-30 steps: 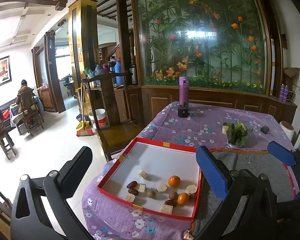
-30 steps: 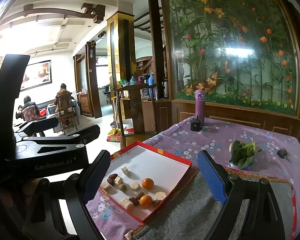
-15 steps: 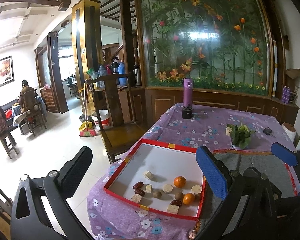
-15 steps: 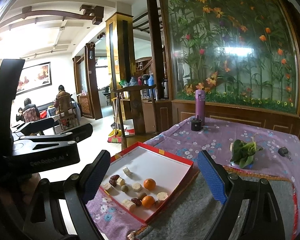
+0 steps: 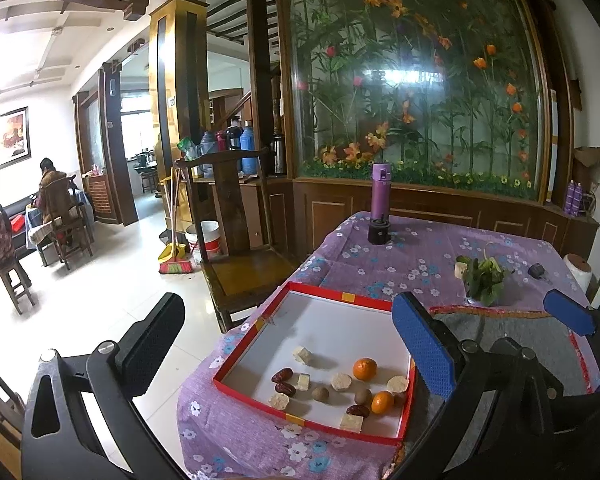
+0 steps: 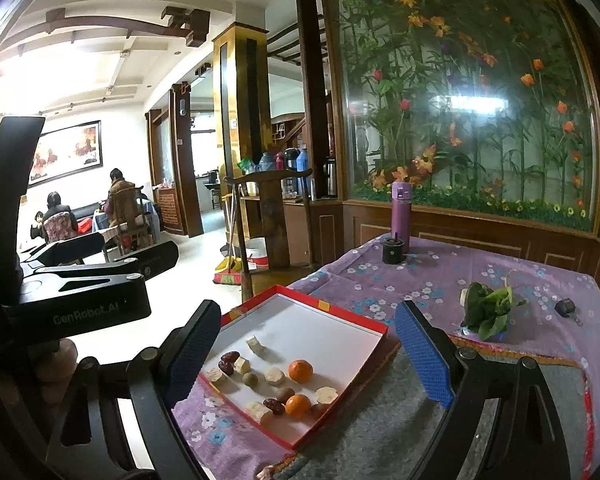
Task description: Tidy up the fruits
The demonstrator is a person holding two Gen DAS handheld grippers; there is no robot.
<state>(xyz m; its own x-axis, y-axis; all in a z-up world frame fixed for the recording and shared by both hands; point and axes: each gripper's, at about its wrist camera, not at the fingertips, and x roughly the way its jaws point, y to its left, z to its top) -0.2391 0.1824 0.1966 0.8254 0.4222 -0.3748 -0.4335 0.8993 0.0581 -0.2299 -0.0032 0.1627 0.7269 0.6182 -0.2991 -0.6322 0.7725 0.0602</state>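
A red-rimmed tray (image 5: 340, 296) (image 6: 332, 305) with a white floor lies on the purple flowered tablecloth. In it are two oranges (image 5: 365, 369) (image 6: 300, 371), dark red dates (image 5: 282, 375) (image 6: 230, 357), brown round fruits (image 5: 321, 394) (image 6: 249, 379) and several pale cut pieces (image 5: 302, 354) (image 6: 275, 376). My left gripper (image 5: 288, 306) hovers open in front of the tray's left side, nothing between its fingers. The right gripper (image 6: 308, 309) is also open and empty, held in front of the tray and a grey mat (image 6: 380, 440). The left gripper's black body (image 6: 96, 280) shows at the left of the right wrist view.
The grey mat (image 5: 520, 340) lies right of the tray. Further back stand a purple bottle (image 5: 381, 188), a black cup (image 5: 379, 234), a bunch of greens (image 5: 484, 276) and a small black key fob (image 5: 536, 269). A wooden chair (image 5: 236, 240) stands at the table's left edge.
My left gripper has drifted slightly to the left, so the tray sits a little further right in its view. The right gripper and the fruits have not moved.
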